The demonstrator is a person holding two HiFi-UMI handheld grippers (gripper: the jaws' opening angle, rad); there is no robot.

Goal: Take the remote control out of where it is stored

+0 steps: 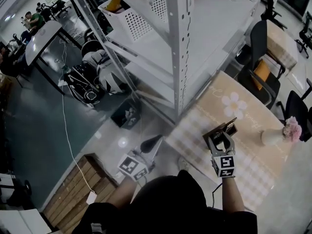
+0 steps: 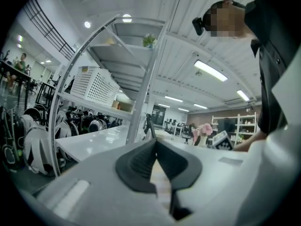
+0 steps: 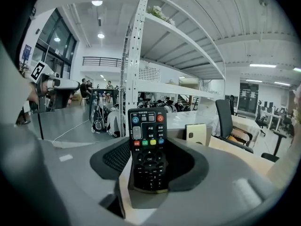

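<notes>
well, the grey metal shelving rack fills the top of your head view, with a white perforated basket on one of its shelves. below and to the right of it is the table, covered in a pale checked cloth with a daisy print, and a dark office chair stands at its far side. a pale vase of pink flowers stands near the table's right edge.

your left claw hangs by the table's left corner, its jaws drawn together to a point with nothing between them. your right claw is over the table, tipped a little downward, with its jaws spread wide on either side of a small brown holder.

the remote control stands upright in that holder, with its buttons facing your right gripper view and its blue and red keys at the top. it sits between the two pads with a gap on each side, so neither pad presses on it.
</notes>
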